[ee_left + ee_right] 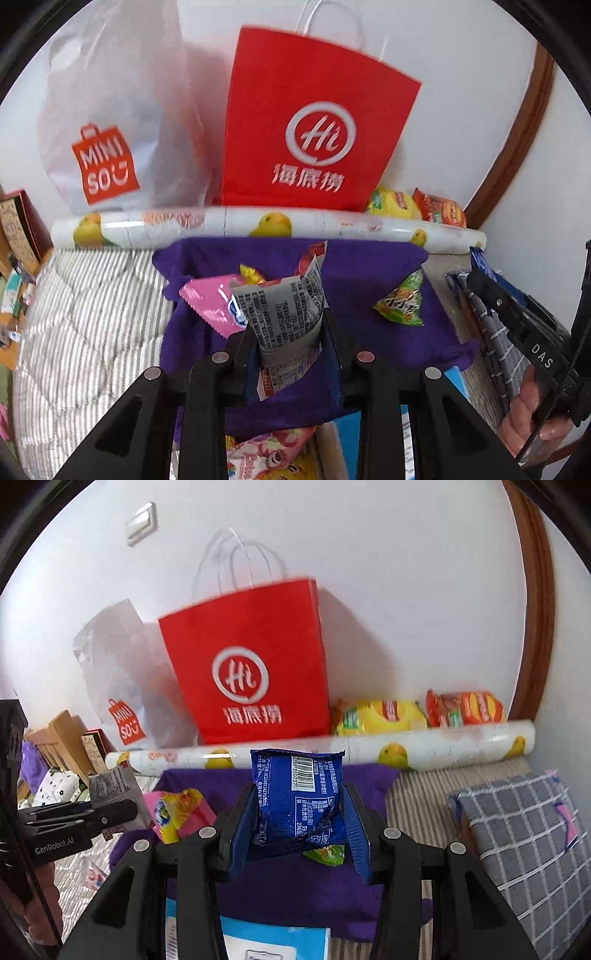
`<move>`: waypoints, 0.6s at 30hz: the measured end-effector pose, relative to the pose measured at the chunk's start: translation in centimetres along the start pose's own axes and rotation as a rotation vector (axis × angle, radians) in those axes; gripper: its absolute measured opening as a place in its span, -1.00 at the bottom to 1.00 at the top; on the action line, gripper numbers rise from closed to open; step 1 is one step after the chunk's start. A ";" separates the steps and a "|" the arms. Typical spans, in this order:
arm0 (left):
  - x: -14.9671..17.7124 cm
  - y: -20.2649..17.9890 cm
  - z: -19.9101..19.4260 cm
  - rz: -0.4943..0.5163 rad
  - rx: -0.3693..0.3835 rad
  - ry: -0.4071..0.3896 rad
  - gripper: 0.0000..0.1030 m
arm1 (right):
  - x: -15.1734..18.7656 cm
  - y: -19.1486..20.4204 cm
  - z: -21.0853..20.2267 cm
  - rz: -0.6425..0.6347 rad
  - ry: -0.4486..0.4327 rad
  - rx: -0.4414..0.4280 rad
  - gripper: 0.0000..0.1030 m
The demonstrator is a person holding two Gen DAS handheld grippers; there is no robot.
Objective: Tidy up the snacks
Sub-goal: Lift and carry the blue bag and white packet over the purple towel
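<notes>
Leaning against the far wall, the red bag (314, 122) stands beyond the purple cloth (369, 266). Above the cloth, the right gripper (299, 812) clamps a blue packet (299, 794); the left gripper (288, 332) grips a grey packet (284, 310).

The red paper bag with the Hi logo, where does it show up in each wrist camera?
Left wrist: red paper bag upper centre, against the wall, right of the white Miniso bag.
Right wrist: red paper bag centre, slightly left.
Shared landmark: duck-print roll lying just in front of it.
</notes>
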State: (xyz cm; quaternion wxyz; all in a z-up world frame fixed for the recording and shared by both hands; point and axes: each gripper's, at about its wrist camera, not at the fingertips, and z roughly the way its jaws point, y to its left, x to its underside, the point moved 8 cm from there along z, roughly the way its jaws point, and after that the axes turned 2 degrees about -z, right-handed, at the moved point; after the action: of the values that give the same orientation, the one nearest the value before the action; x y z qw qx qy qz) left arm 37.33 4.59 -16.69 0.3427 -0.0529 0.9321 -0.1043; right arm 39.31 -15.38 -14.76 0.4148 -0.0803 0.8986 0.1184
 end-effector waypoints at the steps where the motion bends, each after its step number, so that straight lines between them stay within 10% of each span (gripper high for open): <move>1: 0.2 0.1 0.4 -0.001 -0.005 0.014 -0.45 | 0.5 -0.2 0.5 0.003 0.015 0.001 -0.11; 18: 2.2 3.1 2.0 -0.084 -0.032 0.061 -0.45 | 4.1 -0.6 2.9 0.001 0.107 -0.004 -0.11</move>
State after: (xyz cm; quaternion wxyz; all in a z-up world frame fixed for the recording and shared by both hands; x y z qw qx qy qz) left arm 36.90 6.93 -20.25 0.3084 -0.0941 0.9407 -0.1052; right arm 38.94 -15.30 -19.77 0.3659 -0.0867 0.9193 0.1159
